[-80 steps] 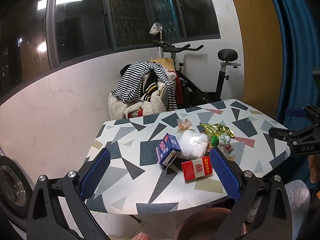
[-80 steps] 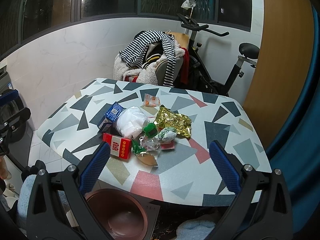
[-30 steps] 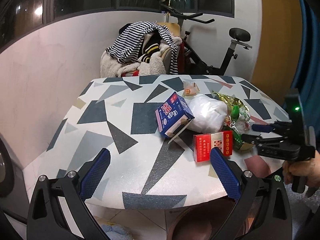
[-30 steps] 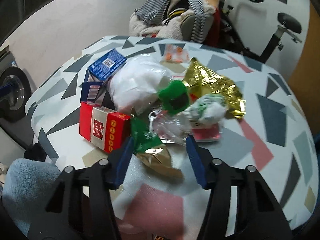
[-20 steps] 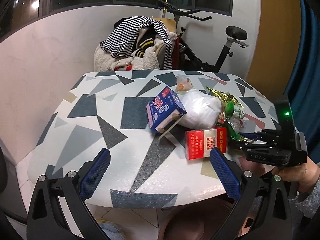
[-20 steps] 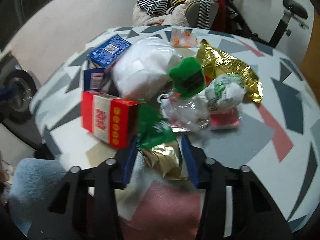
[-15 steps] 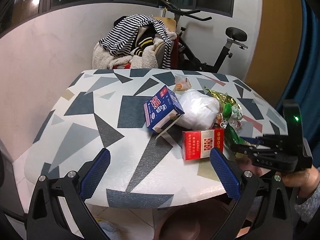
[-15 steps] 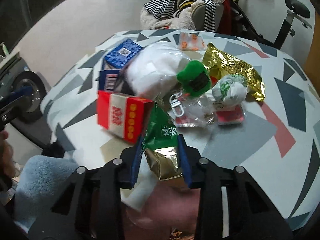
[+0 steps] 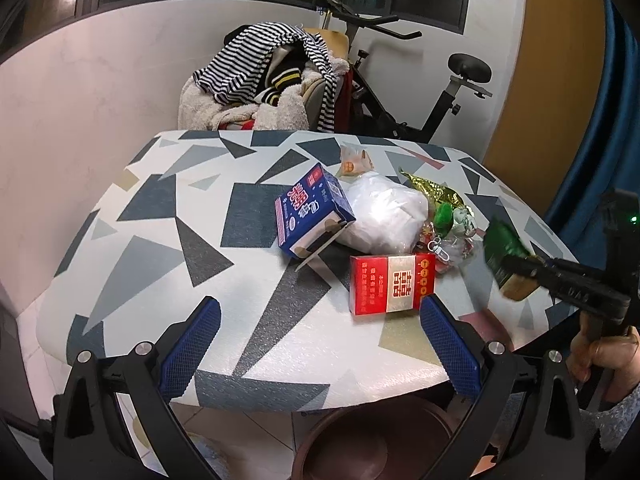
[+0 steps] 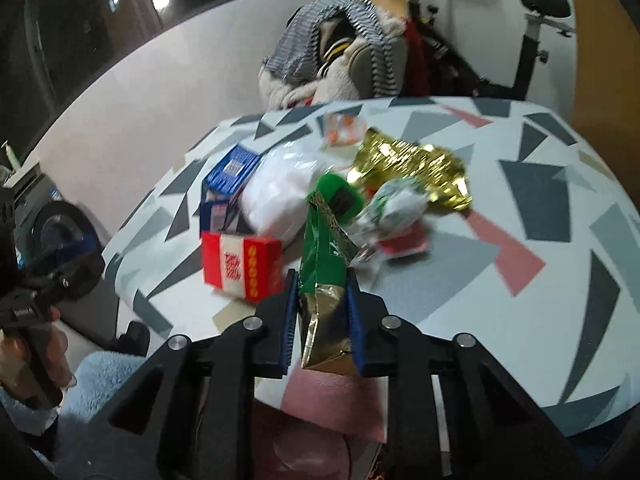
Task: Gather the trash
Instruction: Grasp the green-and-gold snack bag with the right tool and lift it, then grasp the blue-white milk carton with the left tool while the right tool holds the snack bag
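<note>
My right gripper (image 10: pixel 322 292) is shut on a green and gold wrapper (image 10: pixel 322 264) and holds it lifted above the table's front edge; it also shows in the left wrist view (image 9: pixel 505 258). My left gripper (image 9: pixel 318 320) is open and empty at the near edge of the patterned table (image 9: pixel 160 220). On the table lie a red carton (image 9: pixel 390 282), a blue box (image 9: pixel 310 210), a white plastic bag (image 9: pixel 382 212), a gold foil bag (image 10: pixel 412 168), a green toy (image 10: pixel 338 196) and a crumpled wad (image 10: pixel 398 198).
A brown bin (image 9: pixel 372 444) stands on the floor under the table's near edge. A chair piled with striped clothes (image 9: pixel 264 80) and an exercise bike (image 9: pixel 420 92) stand behind the table. A blue curtain (image 9: pixel 608 120) hangs at the right.
My right gripper moved in, closed on the green and gold wrapper and lifted it off the table. My left gripper came closer to the table edge and stayed open.
</note>
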### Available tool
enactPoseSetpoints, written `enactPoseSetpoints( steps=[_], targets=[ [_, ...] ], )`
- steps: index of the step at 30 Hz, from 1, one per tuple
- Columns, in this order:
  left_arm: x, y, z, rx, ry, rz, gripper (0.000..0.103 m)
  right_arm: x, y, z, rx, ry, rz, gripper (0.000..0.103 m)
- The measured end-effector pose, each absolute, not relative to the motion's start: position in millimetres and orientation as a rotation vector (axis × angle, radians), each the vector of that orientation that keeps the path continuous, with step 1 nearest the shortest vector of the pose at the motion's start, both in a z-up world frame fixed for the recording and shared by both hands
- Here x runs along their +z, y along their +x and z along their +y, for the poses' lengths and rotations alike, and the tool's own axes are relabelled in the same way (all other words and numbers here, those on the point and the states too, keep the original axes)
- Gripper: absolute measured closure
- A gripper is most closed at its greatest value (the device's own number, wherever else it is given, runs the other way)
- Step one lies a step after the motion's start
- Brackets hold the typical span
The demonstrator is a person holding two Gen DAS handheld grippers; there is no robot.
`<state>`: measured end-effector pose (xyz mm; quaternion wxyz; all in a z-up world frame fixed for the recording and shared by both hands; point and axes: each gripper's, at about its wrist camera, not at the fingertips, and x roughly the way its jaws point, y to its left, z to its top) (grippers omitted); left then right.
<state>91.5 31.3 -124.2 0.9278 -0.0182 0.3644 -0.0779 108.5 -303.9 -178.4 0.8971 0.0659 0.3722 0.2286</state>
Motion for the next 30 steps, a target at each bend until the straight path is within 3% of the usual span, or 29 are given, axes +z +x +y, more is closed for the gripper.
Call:
enactPoseSetpoints(
  steps=[8, 20, 27, 28, 29, 30],
  targets=[
    [-140.6, 118.2, 41.2, -0.16, -0.142, 0.803, 0.005, -184.3, 113.8, -318.4, 0.44, 0.165, 0.747, 0.078],
    [-176.9, 252.3, 78.9, -0.226, -0.564, 0.923, 0.005, -191.8, 119.2, -328.1, 0.409, 0.158, 0.752, 0.078],
    [-198.2, 294.2, 70.9, -0.191, -0.554, 0.981, 0.005, -193.5, 117.6, -330.9, 0.404, 0.158, 0.759, 0.078],
    [-201.1, 297.8, 69.6, -0.196, -0.566, 0.991, 0.008, -194.0, 116.7, -331.2, 0.404, 0.155, 0.762, 0.078],
    [-201.9, 298.6, 69.6, -0.196, -0.567, 0.995, 0.024, -194.1, 115.6, -331.3, 0.403, 0.155, 0.764, 0.078],
    [-202.2, 299.3, 68.6, -0.211, -0.57, 1.0, 0.026, -194.5, 114.8, -331.7, 0.403, 0.157, 0.766, 0.078]
  ],
)
